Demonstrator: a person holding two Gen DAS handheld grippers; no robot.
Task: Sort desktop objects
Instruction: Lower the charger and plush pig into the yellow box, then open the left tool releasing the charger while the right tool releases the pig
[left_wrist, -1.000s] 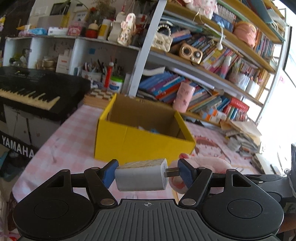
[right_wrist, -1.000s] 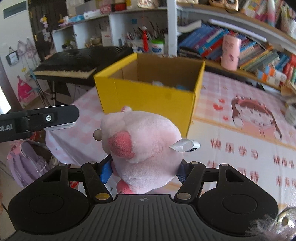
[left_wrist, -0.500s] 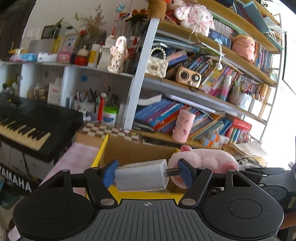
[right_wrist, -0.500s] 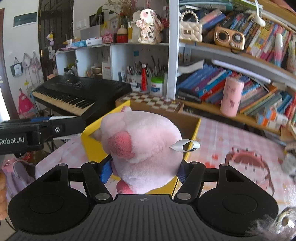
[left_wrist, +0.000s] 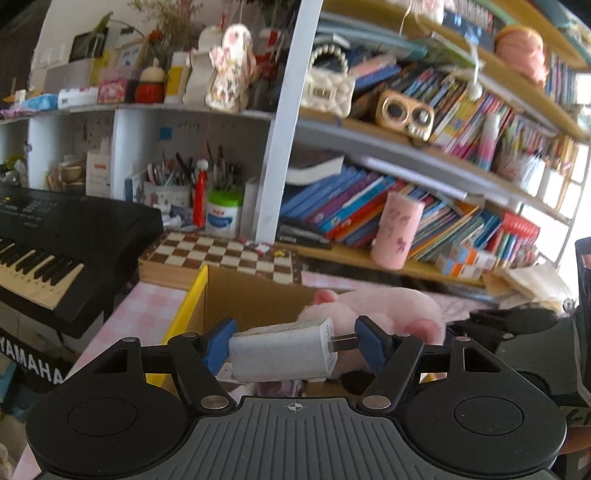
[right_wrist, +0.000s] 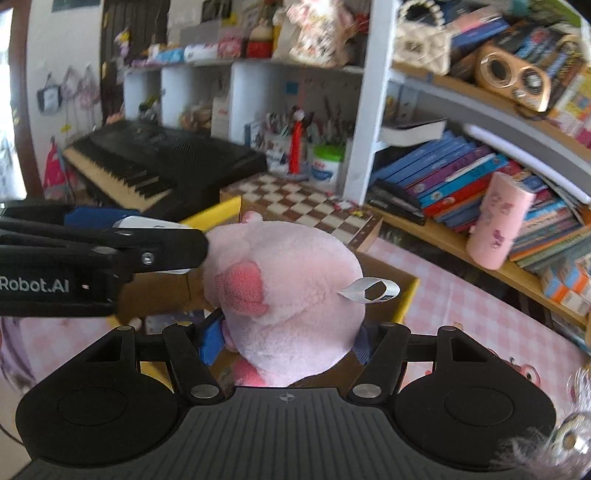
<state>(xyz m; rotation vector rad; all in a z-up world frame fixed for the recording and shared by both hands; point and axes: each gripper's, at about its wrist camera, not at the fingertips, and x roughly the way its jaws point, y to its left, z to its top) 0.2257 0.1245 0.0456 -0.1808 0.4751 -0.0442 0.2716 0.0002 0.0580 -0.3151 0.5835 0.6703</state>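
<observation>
L gripper (left_wrist: 293, 345): clamped on charger (left_wrist: 280, 354), blue pads at both ends; charger lies crosswise, prongs touch the R-side pad.
R gripper (right_wrist: 284, 341): clamped on pig (right_wrist: 291, 295); L pad shows, R pad mostly hidden behind plush. White tag sticks out of pig's R side.
Charger place: in the air over box (left_wrist: 192, 306), near its L wall; under it, box contents partly hidden, something purplish, can't tell what.
Pig place: over box too, beside charger on its R in L view; its lower half is cut off by R gripper body.
Box: yellow outside, brown inside, open top, on table (right_wrist: 461, 302) near table's far L corner. In R view only far L corner, far R corner + bits of inside show; some flat printed item in it, unclear.
L gripper in R view (right_wrist: 110, 254): comes in from L edge, tip touching or just beside pig's snout side; can't tell which.
Table: pink check cloth w/ cartoon print, mostly hidden by grippers.
Chessboard (left_wrist: 225, 254): at table's far edge, just behind box.
Keyboard (left_wrist: 55, 236): off table's L edge, cut off by frame.
Pink cup (left_wrist: 397, 230): on low shelf behind table's far edge.
Bottom R of R view: fuzzy thing, blurred, can't id.
</observation>
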